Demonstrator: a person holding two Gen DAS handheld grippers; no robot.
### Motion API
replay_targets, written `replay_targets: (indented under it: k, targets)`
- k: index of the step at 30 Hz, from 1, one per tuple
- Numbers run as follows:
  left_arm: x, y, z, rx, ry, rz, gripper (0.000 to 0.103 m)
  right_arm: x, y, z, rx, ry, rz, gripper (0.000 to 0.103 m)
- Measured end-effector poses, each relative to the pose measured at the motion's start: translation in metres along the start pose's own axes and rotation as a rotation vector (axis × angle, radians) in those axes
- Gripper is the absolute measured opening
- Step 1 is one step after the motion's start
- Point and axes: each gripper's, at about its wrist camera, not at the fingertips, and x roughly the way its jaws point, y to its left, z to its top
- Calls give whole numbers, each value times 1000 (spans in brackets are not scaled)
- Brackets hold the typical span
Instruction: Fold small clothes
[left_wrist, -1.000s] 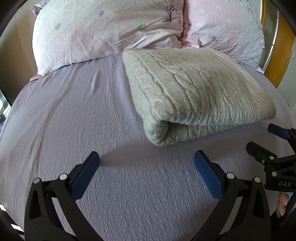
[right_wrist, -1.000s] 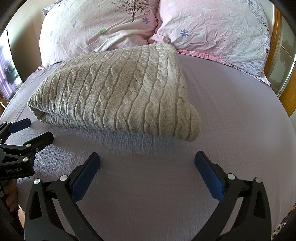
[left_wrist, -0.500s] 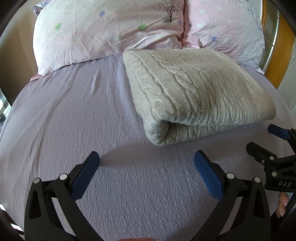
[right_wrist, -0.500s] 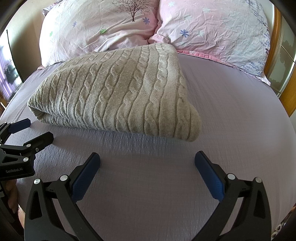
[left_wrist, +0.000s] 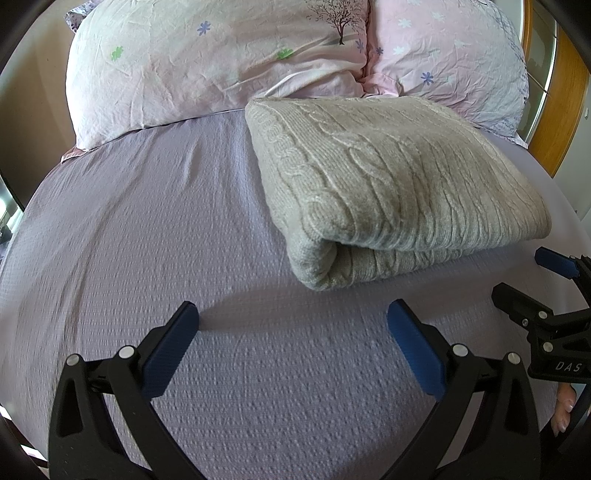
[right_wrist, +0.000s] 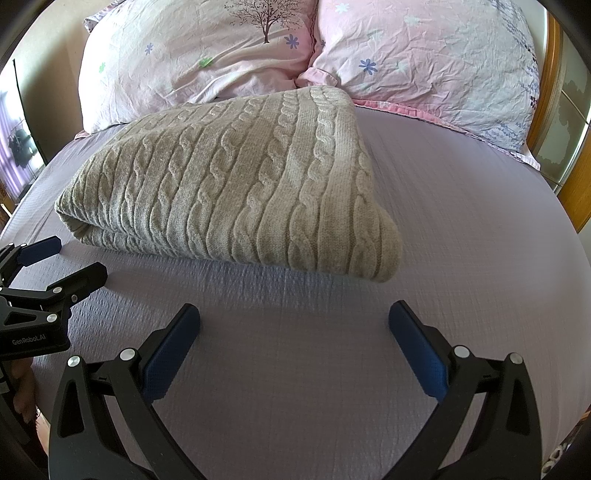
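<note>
Lavender bedsheet (left_wrist: 147, 229) covers the bed, with two pink floral pillows (left_wrist: 221, 62) propped against the head end and a strip of wooden frame (left_wrist: 565, 110) visible at the right edge. On the sheet lies a beige cable-knit sweater (left_wrist: 399, 192), folded into a thick rectangular bundle, its far edge touching the pillows and its rolled fold facing the cameras. The left hand-held gripper (left_wrist: 291, 325) hovers just short of the sweater's near left corner, its blue-padded fingers (left_wrist: 170, 350) spread wide and holding nothing. The right hand-held gripper (right_wrist: 293, 325) sits near the bundle's near right corner, likewise spread wide and empty, apart from the knit. Each gripper appears at the edge of the other's view, side by side above the bare sheet. What may be a fingertip of the person's hand (left_wrist: 563, 410) shows below the right gripper, though the view there is too cropped to be sure.
</note>
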Motion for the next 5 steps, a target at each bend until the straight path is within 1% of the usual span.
replay_targets:
  k: [5]
  targets:
    - [0,0,0,0,0,0,101,0,0,0,0,0,0,102]
